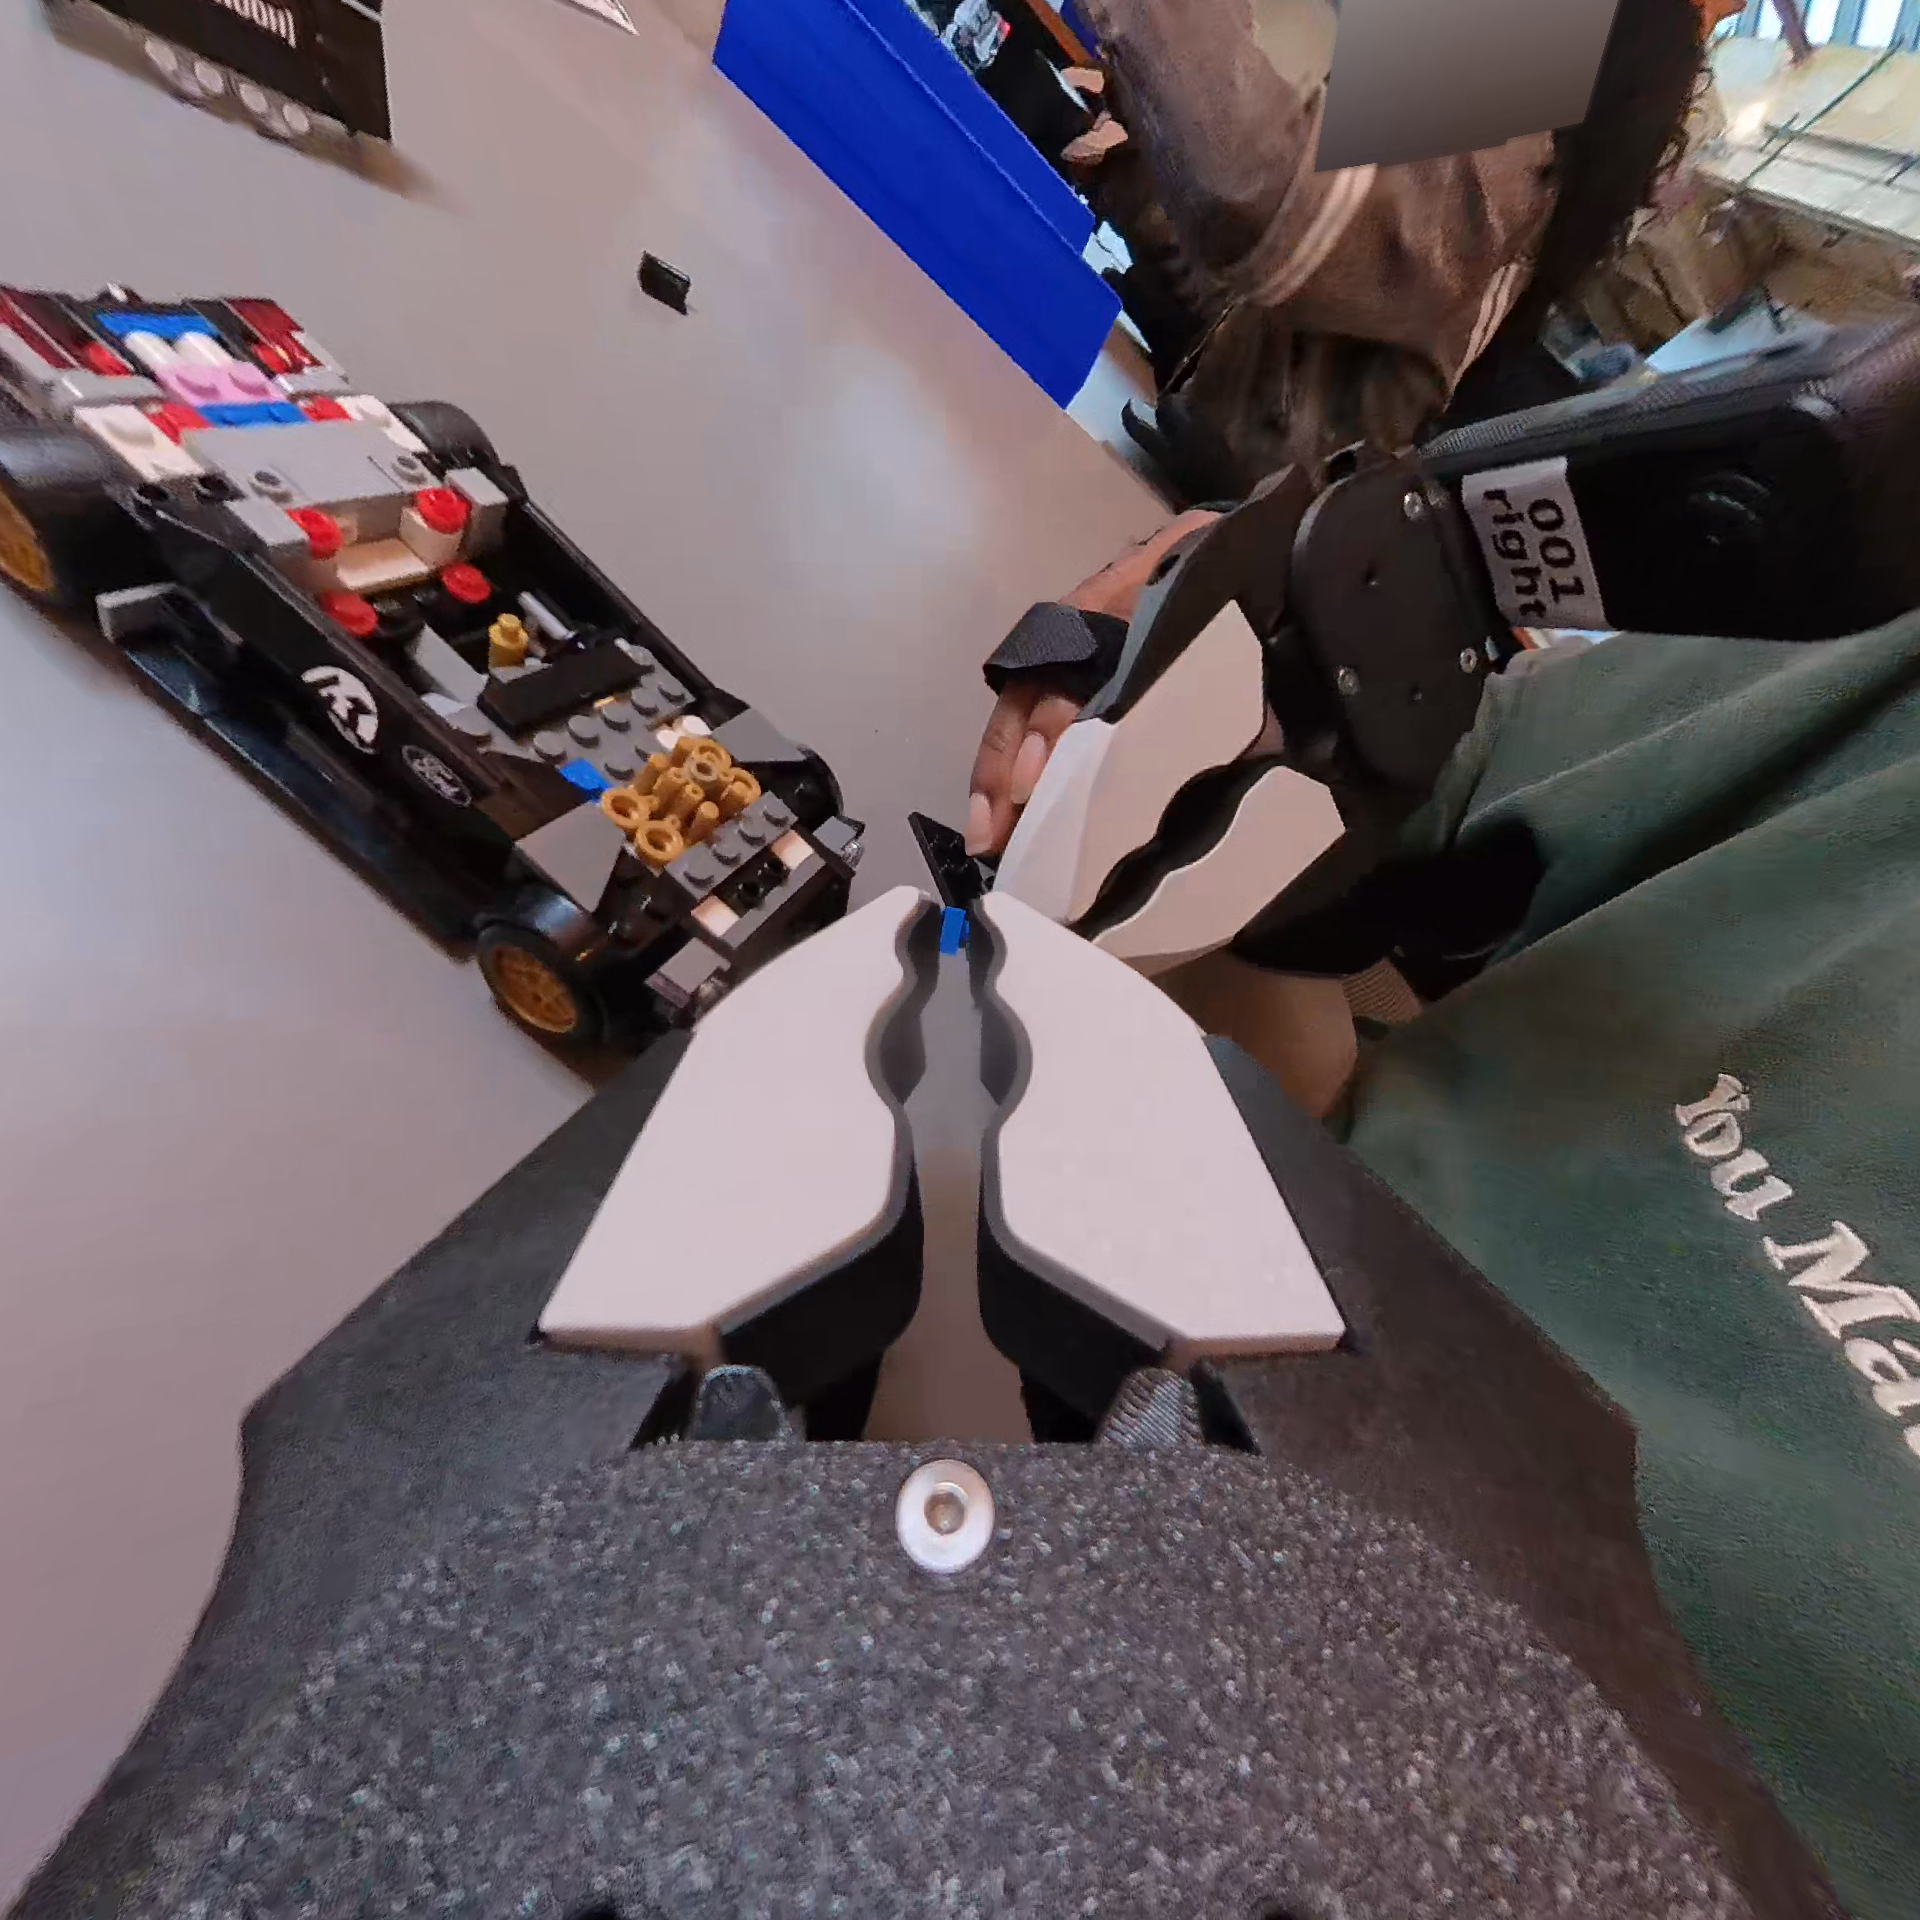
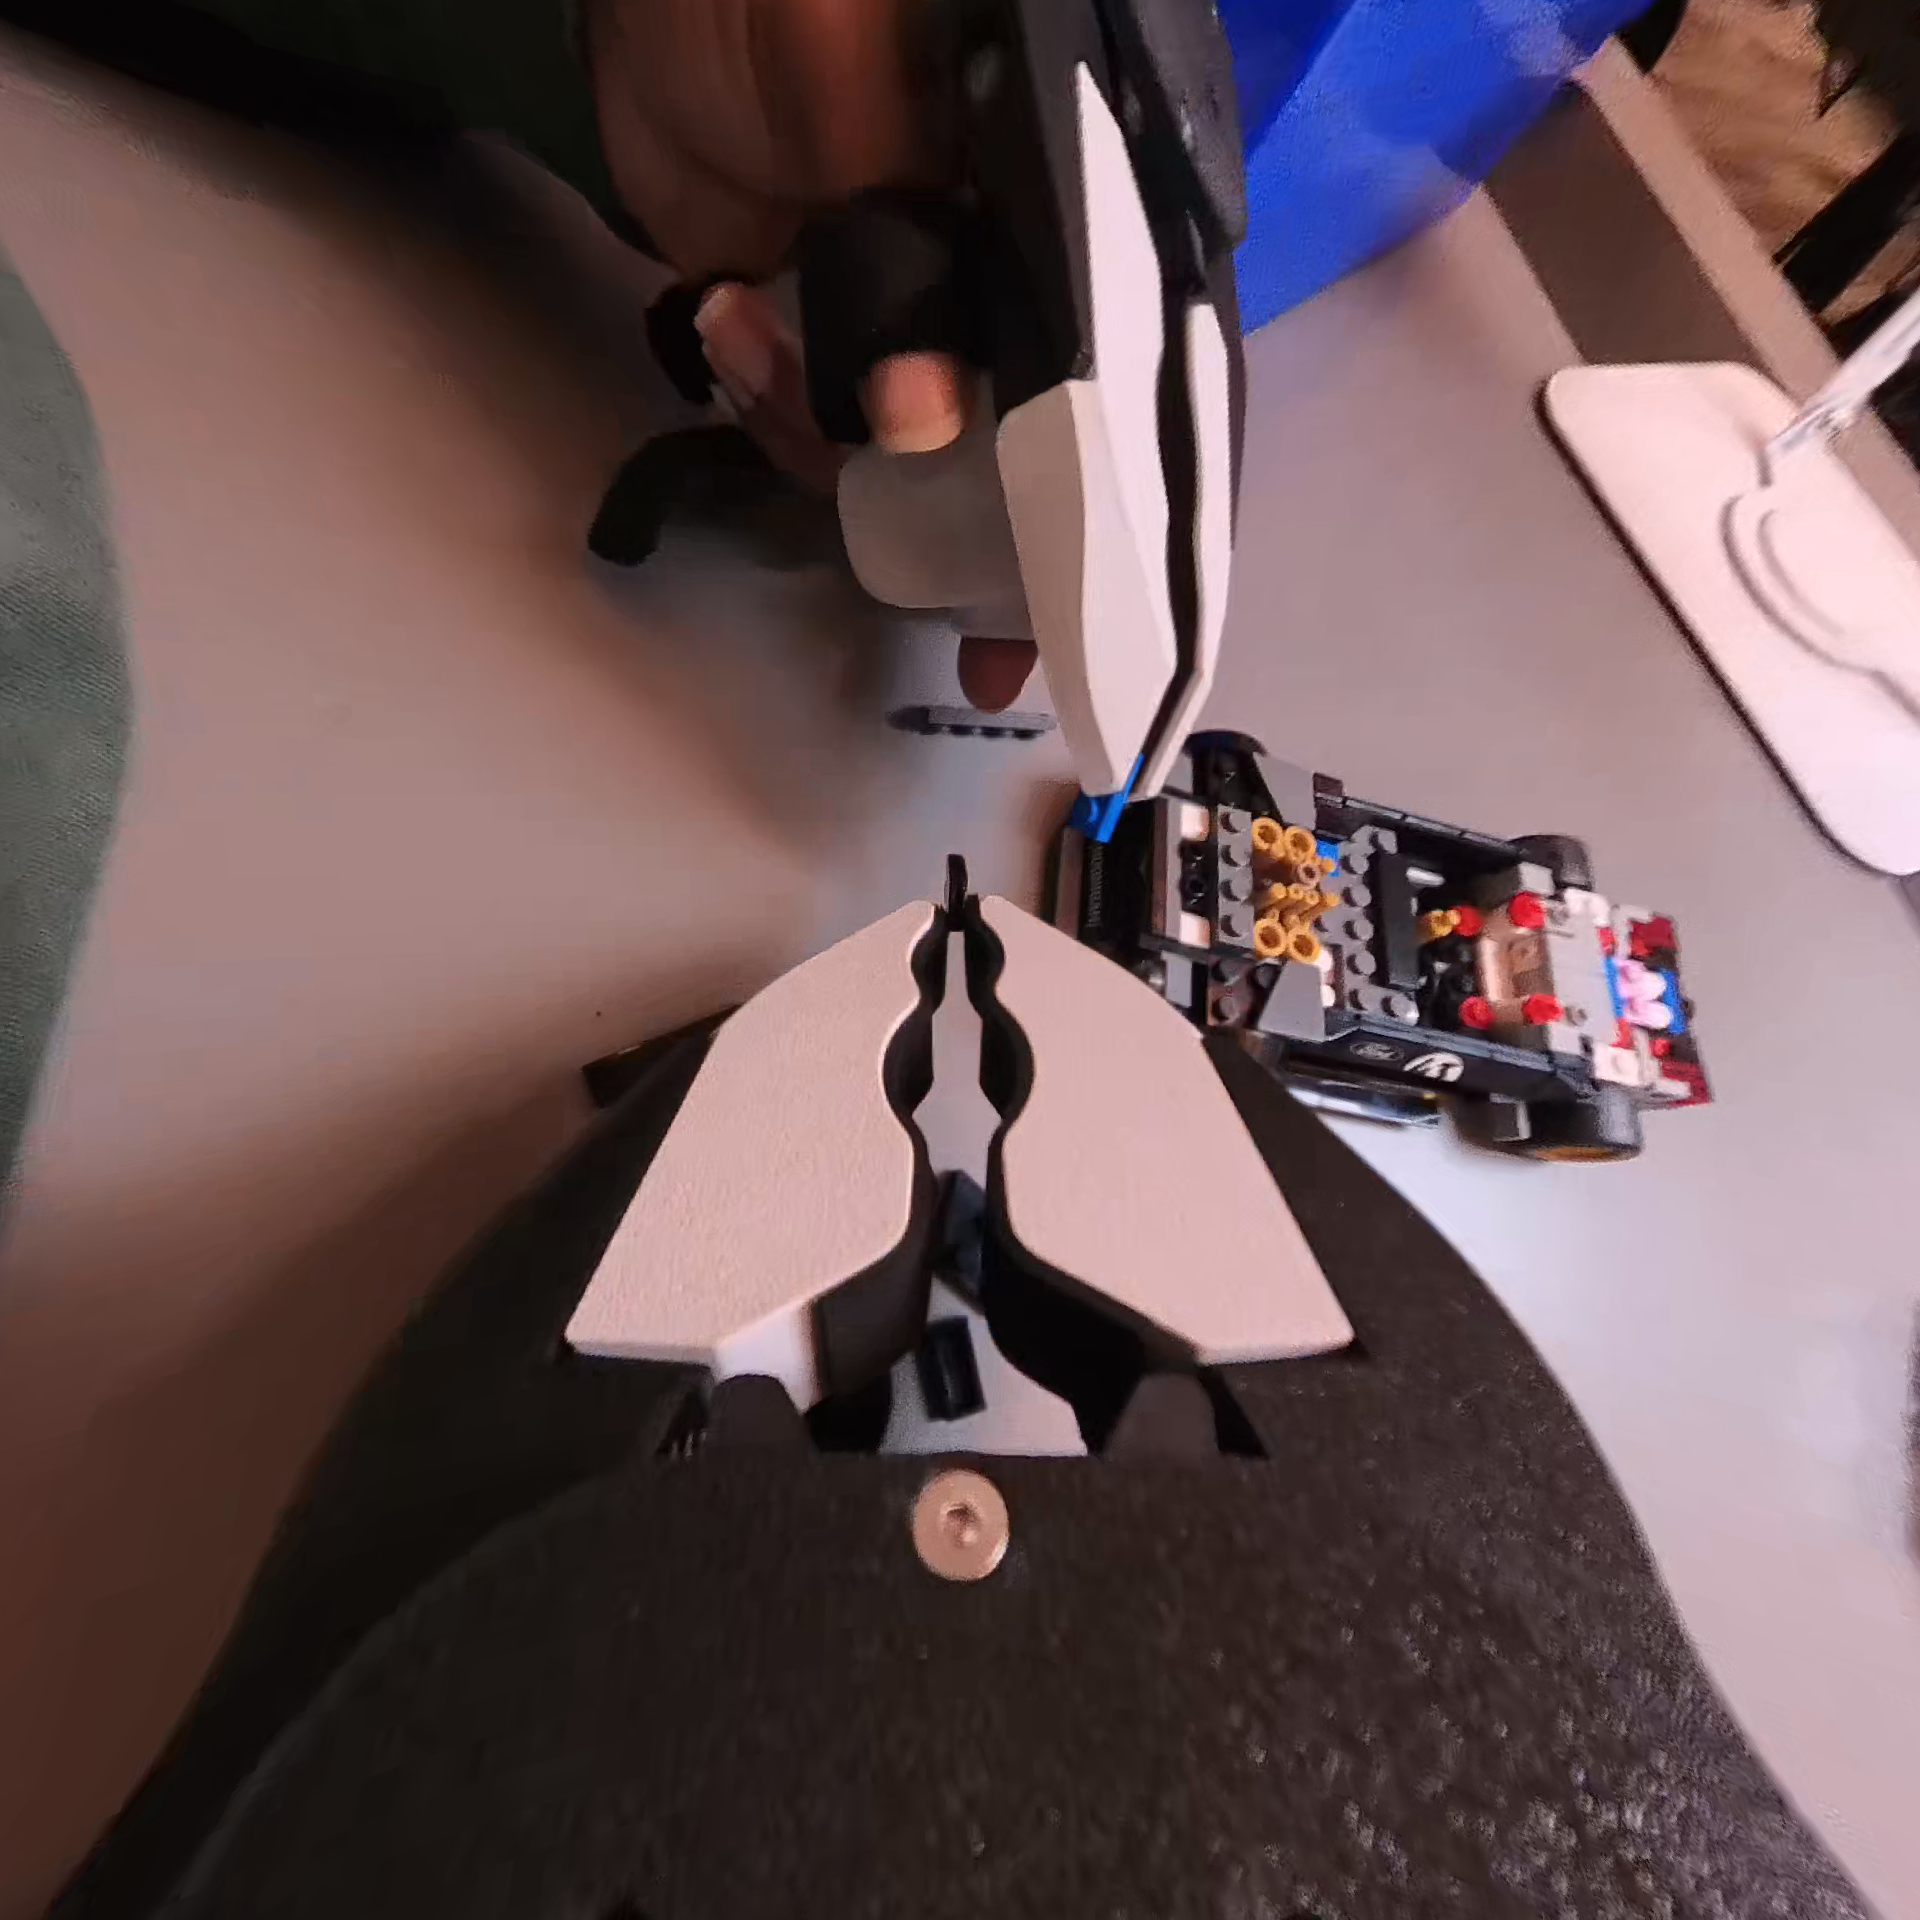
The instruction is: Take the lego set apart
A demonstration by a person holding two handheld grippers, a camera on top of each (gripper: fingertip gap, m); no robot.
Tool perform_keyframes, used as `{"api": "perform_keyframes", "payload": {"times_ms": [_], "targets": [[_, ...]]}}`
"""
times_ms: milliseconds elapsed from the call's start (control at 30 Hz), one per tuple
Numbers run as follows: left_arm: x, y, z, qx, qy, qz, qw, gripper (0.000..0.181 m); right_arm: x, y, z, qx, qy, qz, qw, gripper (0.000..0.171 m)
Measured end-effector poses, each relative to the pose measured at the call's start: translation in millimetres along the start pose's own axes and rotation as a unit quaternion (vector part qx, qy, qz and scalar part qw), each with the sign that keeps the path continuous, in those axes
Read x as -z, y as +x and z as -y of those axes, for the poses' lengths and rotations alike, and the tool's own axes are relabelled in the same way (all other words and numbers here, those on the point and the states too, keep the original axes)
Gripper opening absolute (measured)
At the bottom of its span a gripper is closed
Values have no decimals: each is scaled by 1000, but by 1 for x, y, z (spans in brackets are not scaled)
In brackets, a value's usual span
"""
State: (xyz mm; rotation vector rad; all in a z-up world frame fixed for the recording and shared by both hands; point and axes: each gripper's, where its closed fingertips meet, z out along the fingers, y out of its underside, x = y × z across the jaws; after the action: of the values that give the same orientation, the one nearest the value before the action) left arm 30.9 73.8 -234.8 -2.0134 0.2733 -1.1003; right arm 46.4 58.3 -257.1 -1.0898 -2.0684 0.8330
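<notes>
Pale grey tabletop [image 1: 727, 436]; blue bin [image 1: 914, 177] at far edge; cluttered room beyond, daylight.

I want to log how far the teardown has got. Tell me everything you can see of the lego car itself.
The lego car is a black plastic model with gold wheel hubs, standing on its wheels on the grey table, apart from both grippers. Its roof and bonnet are off, baring grey studded plates, a cluster of gold pipe pieces at the near end, red round studs mid-body, and white, pink and blue bricks at the far end. White logos mark its side.
</notes>
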Motion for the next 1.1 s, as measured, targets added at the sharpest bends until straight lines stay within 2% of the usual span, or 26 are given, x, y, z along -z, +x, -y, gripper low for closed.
{"api": "perform_keyframes", "payload": {"times_ms": [233,567,700,833,1100], "targets": [[-2,1,-7,-2,-20,-10,1000,5,3,2,4,-104,20,43,993,3],[-6,2,-15,-2,-43,-13,999,5,7,6,2,-238,33,107,965,3],[-8,3,-19,-7,-55,-12,998,5,10,7,7,-261,49,119,957,3],[-11,5,-27,-9,-79,-13,997,6,8,7,-1,-262,27,115,958,3],[-14,5,-37,-87,-117,26,989,12,4,2,-10,-253,-3,117,960,3]]}}
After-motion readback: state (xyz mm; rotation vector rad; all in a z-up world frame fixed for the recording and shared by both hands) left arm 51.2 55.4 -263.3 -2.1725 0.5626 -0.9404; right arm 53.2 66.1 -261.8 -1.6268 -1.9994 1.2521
